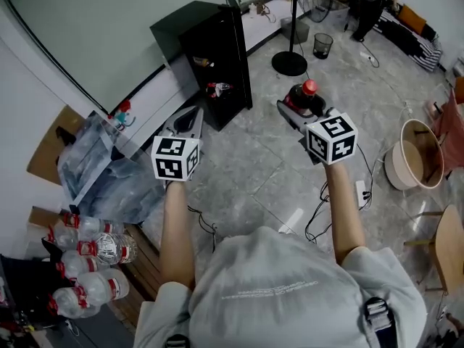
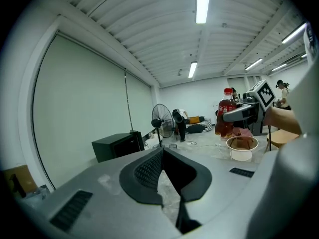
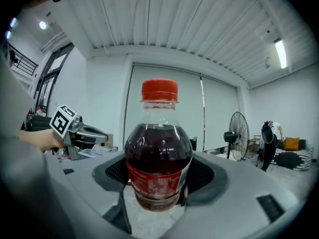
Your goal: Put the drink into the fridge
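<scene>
A cola bottle (image 1: 307, 94) with a red cap and red label stands upright between the jaws of my right gripper (image 1: 301, 109), which is shut on it. In the right gripper view the bottle (image 3: 158, 163) fills the middle, with the gripper (image 3: 158, 183) closed on its lower body. My left gripper (image 1: 191, 119) is held out at the left, and its pads (image 2: 149, 169) meet at the tips with nothing between them. The black mini fridge (image 1: 217, 56) stands on the floor just beyond the left gripper, its front open and small items on its shelves. It also shows in the left gripper view, the fridge (image 2: 118, 144) low at left.
A fan's round base (image 1: 290, 63) and a mesh bin (image 1: 322, 45) stand behind the bottle. A beige basin (image 1: 416, 155) and a wooden chair (image 1: 447, 246) are at right, with a power strip (image 1: 360, 193) and cables on the floor. Water bottles (image 1: 90, 256) and plastic bags (image 1: 109, 174) lie at left.
</scene>
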`<state>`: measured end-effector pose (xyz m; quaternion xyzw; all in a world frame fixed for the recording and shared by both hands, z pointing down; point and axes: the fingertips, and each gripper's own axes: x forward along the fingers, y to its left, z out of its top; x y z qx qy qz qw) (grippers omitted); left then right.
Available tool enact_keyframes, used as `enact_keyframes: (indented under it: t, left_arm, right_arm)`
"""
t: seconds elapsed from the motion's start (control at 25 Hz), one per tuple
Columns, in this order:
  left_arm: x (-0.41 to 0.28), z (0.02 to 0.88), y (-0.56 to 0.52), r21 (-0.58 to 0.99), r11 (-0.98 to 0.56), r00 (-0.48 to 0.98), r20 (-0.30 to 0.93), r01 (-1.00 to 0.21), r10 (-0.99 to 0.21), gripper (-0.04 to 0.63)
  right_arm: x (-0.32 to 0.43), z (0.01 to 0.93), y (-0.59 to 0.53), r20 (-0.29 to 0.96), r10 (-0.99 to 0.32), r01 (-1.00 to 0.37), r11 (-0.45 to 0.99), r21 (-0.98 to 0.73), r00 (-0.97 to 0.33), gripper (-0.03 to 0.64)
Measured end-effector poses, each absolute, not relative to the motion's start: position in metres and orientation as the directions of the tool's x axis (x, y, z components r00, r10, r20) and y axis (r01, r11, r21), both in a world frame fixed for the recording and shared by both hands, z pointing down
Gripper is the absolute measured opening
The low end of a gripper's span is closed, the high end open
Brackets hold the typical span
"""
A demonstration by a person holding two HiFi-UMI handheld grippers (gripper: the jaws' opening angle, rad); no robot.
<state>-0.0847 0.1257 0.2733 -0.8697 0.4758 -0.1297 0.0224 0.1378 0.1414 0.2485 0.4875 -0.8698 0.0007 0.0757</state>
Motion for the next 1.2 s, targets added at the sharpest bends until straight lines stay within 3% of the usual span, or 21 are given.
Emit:
enact_keyframes:
  t: [0.6,0.8,1.2]
  left_arm:
    - [-0.005,0.307,0.116,-0.113,-0.518,0.479,0.259,-0.848,-0.839,0.013]
    - [-0.004,0.313,0.088,-0.097,-0.529,0.489,0.270,-0.843,-0.829,0.014]
    - [-0.029,0.332,-0.048,-0.070,-0.523,0.488,0.271,-0.850,-0.830,0.012]
  right_arm:
    - [0.226,0.269,0.123,0.160,-0.835,-0.839,0.541,0.056,-0.527,0.308]
    - [0.235,0.281,0.096,0.155,-0.835,-0.849,0.525,-0.061,-0.528,0.308]
    - [0.213,0.289,-0.026,0.186,-0.846,-0.858,0.512,0.021,-0.500,0.308]
